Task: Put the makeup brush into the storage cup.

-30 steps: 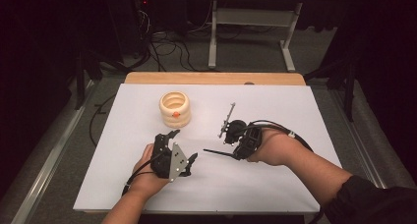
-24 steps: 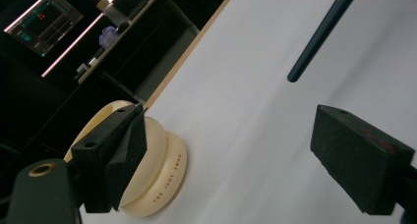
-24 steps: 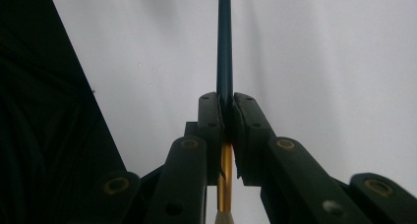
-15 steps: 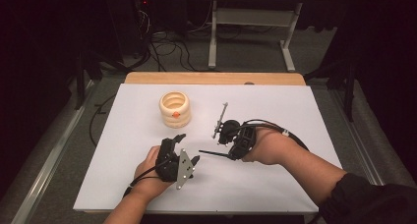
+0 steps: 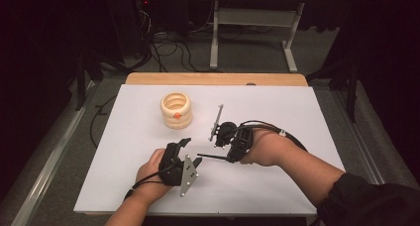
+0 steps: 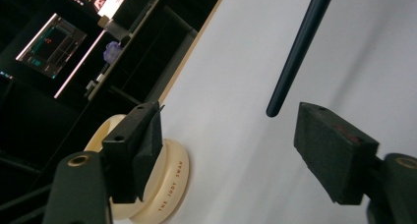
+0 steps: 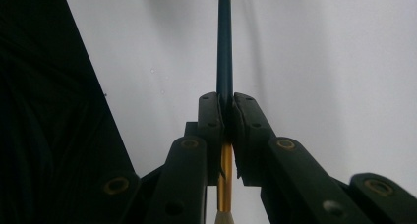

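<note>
Between right gripper (image 7: 225, 103) pads, dark-handled brush (image 7: 224, 42), gold ferrule; left gripper (image 6: 228, 145) open, closing.

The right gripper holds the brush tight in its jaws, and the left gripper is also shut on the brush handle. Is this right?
Not quite. The right gripper does clamp the brush, but the left gripper is open: in the left gripper view its jaws have been closing, yet the handle tip hangs free between them, touching neither.

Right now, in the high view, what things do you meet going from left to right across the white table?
Left gripper → cream ring stack → dark paintbrush → right gripper, whose jaws pinch that brush.
</note>
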A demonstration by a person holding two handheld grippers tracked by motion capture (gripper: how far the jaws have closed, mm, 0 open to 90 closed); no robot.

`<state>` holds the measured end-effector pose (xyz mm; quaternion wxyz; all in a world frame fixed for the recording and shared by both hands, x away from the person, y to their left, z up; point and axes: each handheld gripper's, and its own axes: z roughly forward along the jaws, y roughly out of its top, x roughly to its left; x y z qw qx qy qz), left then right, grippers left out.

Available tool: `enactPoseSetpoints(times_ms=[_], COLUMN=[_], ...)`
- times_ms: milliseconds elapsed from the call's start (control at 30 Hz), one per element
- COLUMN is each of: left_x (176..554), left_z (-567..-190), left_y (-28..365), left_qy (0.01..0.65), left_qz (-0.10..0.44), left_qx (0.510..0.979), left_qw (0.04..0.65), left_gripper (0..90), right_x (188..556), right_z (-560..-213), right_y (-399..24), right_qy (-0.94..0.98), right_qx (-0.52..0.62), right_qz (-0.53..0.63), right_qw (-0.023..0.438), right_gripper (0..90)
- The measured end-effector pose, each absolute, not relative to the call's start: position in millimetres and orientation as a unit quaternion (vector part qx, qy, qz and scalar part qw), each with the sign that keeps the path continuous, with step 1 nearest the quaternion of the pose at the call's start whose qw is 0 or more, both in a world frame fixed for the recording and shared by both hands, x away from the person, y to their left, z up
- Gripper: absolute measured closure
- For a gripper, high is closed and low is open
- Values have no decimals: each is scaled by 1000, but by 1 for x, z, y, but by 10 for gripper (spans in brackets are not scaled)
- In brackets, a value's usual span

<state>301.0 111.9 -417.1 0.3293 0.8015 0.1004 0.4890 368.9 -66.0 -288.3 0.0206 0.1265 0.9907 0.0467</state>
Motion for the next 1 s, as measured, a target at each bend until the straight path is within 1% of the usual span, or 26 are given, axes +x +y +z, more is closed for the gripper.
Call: enactPoseSetpoints(times_ms=[400, 467, 600, 1000], left_x=[298, 298, 296, 293], left_z=[-421, -422, -423, -425], left_y=[109, 108, 107, 106], left_qy=[79, 75, 64, 37], left_qz=[503, 511, 516, 516], left_qx=[801, 799, 801, 805], left_qw=[316, 308, 296, 292], left_gripper=[376, 413, 452, 590], right_x=[367, 367, 367, 368], right_z=[-290, -290, -290, -293], right_y=[-57, -56, -55, -51], right_qy=[992, 992, 991, 992], right_qx=[120, 119, 122, 120], right_qz=[40, 46, 41, 37], right_qw=[21, 21, 20, 20], right_gripper=[856, 856, 856, 856])
